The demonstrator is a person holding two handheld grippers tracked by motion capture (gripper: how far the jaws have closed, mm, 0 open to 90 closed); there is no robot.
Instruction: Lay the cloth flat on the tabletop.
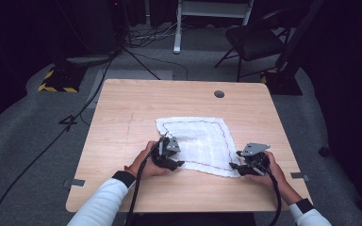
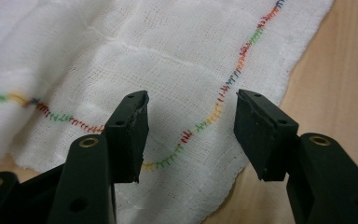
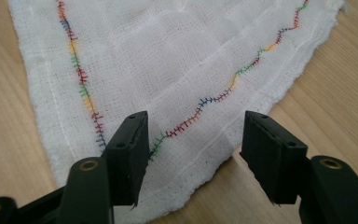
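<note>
A white gauze cloth [image 1: 200, 141] with a multicoloured stitched border lies flat on the wooden table [image 1: 122, 117]. My left gripper [image 1: 169, 155] sits at the cloth's near left corner. In the left gripper view its jaws stand open over that corner of the cloth [image 2: 168, 60], my left gripper [image 2: 191, 121] holding nothing. My right gripper [image 1: 238, 165] sits at the cloth's near right corner. In the right gripper view the jaws of my right gripper [image 3: 196, 140] are open above the corner of the cloth [image 3: 168, 60], not pinching it.
A round grommet hole [image 1: 219, 93] lies near the table's far edge. Beyond the table stand a black folding chair [image 1: 254, 40], a white stand [image 1: 188, 19] and cables on the grey carpet. Bare wood surrounds the cloth.
</note>
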